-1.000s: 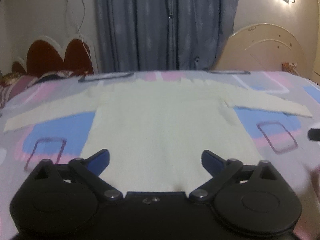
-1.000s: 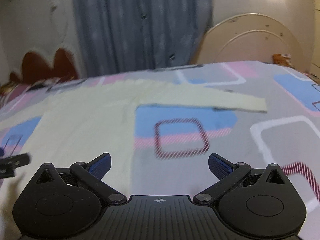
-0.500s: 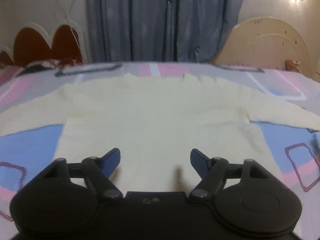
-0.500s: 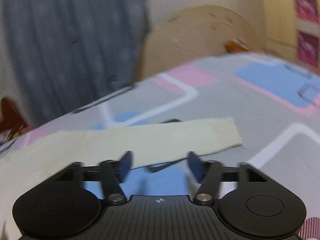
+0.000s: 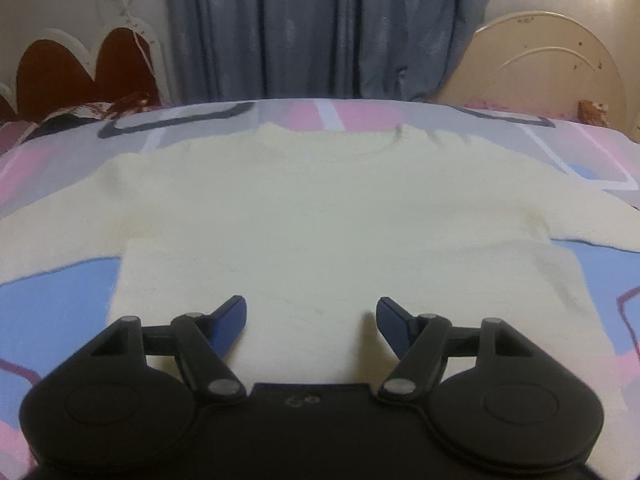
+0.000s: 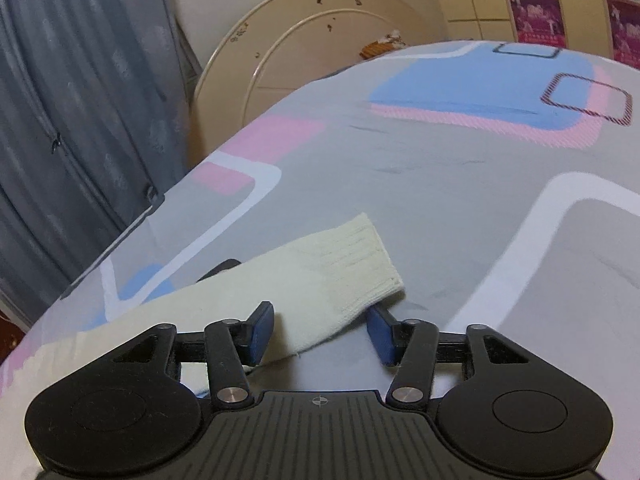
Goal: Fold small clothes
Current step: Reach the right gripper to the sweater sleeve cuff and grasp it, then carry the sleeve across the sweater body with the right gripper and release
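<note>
sweater flat on the bed, right tongs closing around a cuff

you have the cream sweater [image 5: 320, 220] spread flat on the patterned bedsheet [image 6: 460, 168], neckline towards the grey curtain [image 5: 320, 28], hem nearest you, sleeves stretched out to either side. your left gripper [image 5: 312, 320] hovers over the hem at the sweater's middle, its tongs apart with nothing clamped. your right gripper [image 6: 320, 332] sits at the sleeve [image 6: 320, 280] end; the sleeve's long axis runs away from the sweater's body, the ribbed cuff [image 6: 360, 264] lies between the closing tongs, not yet pinched.
</note>
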A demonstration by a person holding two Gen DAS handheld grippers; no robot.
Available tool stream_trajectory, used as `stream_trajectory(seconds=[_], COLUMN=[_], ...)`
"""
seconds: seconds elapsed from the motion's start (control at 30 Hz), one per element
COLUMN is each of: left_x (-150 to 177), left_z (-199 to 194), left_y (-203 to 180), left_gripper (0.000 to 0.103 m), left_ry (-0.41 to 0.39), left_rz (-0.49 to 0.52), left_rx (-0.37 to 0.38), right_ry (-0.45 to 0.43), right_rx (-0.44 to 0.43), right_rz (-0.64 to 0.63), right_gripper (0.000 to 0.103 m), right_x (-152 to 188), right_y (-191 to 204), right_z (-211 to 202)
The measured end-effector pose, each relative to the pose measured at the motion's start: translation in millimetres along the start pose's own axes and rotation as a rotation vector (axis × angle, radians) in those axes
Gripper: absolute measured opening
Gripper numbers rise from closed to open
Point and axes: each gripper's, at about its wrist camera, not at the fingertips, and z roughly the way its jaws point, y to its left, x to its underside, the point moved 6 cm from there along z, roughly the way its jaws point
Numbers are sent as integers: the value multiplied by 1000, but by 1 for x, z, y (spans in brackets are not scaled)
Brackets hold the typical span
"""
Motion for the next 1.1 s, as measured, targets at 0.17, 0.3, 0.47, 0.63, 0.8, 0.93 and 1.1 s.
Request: stream_trajectory(seconds=[0.17, 0.3, 0.47, 0.63, 0.8, 0.93, 1.1], left_x=[-12, -20, -30, -20, -12, -15, -27], left_z=[11, 21, 20, 14, 10, 13, 22], left_y=[29, 56, 91, 116, 145, 154, 137], left_gripper=[83, 62, 47, 41, 46, 46, 46], left_ry=[5, 37, -9, -8, 7, 4, -17], left_rz=[30, -7, -149, -207, -235, -253, -274], left_rx=[-48, -9, 7, 28, 26, 53, 143], right_ry=[-23, -28, -57, -14, 55, 80, 17], right_rx=[25, -13, -224, -452, -599, -646, -728], right_rz=[-94, -206, -423, -592, -771, -895, -942], right_gripper=[2, 2, 2, 2, 2, 3, 30], right_x=[-8, -6, 32, 120, 219, 280, 290], right_y=[17, 71, 206, 336, 418, 443, 437], right_z=[6, 16, 7, -8, -27, -33, -50])
